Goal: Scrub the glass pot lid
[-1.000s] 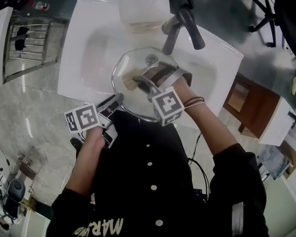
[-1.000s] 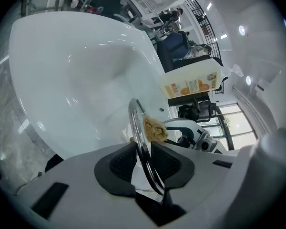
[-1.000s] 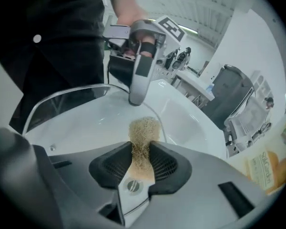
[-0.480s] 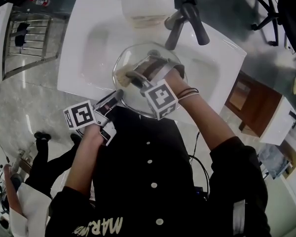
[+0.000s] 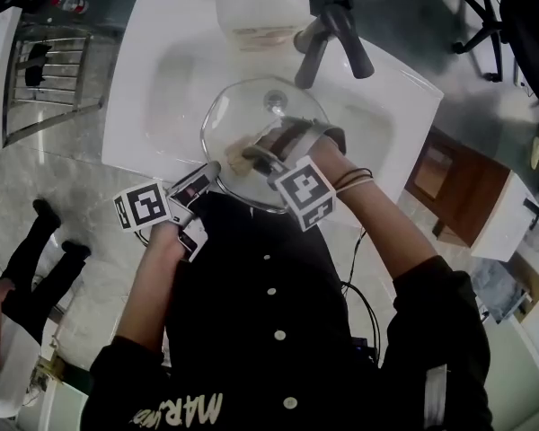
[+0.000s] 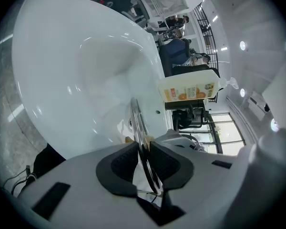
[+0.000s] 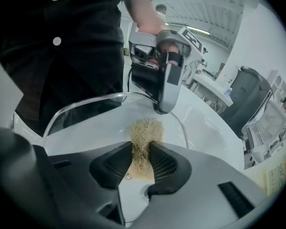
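Observation:
A round glass pot lid with a metal rim and a knob is held over the white sink. My left gripper is shut on the lid's near rim, and its jaws have just been closing with the rim between the pads. My right gripper is shut on a tan fibrous scrubber, which is pressed onto the glass near the left gripper. In the head view the scrubber lies on the lid's near left part.
A grey faucet reaches over the basin behind the lid, and a translucent bottle stands at the sink's back edge. A wire rack is at the left. A bystander stands lower left, and a wooden cabinet is at the right.
My right gripper slid the scrubber left across the lid, then back toward the near side. The lid's tilt shifted slightly. A bystander walked into view at the lower left.

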Motion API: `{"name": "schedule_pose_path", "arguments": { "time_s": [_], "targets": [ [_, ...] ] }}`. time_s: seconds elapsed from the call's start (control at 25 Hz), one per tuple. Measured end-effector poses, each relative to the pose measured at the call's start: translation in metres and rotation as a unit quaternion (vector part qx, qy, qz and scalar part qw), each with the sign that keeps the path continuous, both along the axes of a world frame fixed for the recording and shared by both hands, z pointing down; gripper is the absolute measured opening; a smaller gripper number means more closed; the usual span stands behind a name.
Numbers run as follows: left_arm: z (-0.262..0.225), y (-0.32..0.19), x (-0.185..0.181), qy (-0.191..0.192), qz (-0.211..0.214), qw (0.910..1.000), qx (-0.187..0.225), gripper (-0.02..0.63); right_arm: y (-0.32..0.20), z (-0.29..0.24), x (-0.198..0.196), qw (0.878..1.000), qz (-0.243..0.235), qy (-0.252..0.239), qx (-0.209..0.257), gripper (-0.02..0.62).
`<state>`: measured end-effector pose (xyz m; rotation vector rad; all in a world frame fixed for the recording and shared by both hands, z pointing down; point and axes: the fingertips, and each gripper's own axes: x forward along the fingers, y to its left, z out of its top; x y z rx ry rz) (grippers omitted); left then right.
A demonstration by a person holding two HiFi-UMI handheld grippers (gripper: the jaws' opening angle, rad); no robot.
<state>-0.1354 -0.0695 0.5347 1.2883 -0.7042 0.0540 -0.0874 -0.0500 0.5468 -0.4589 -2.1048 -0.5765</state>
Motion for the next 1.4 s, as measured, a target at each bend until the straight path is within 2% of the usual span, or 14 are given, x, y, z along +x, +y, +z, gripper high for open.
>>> {"name": "schedule_pose_path", "arguments": {
  "time_s": [0.4, 0.6, 0.76, 1.04, 1.2, 1.4],
  "targets": [
    [0.000, 0.000, -0.001, -0.004, 0.003, 1.0000, -0.001, 0.094, 0.040, -0.012, 0.044, 0.997, -0.057, 0.043, -0.032, 0.126],
    [0.002, 0.000, -0.008, -0.031, 0.024, 0.9991, 0.014, 0.094, 0.056, -0.016, 0.070, 0.992, -0.086, 0.074, -0.048, 0.126],
    [-0.002, 0.000, -0.001, -0.001, -0.002, 1.0000, 0.001, 0.094, 0.065, -0.019, 0.087, 0.988, -0.101, 0.096, -0.062, 0.126],
    [-0.001, 0.001, 0.000, 0.018, -0.015, 0.9997, -0.011, 0.091, 0.071, -0.021, 0.102, 0.982, -0.123, 0.121, -0.070, 0.126],
    [-0.001, 0.001, -0.001, 0.029, -0.021, 0.9993, -0.013, 0.089, 0.062, -0.021, 0.097, 0.985, -0.116, 0.116, -0.052, 0.127],
    [-0.001, 0.002, 0.000, 0.030, -0.018, 0.9993, -0.012, 0.088, 0.030, -0.022, 0.057, 0.996, -0.061, 0.061, 0.020, 0.129]
  ]
}}
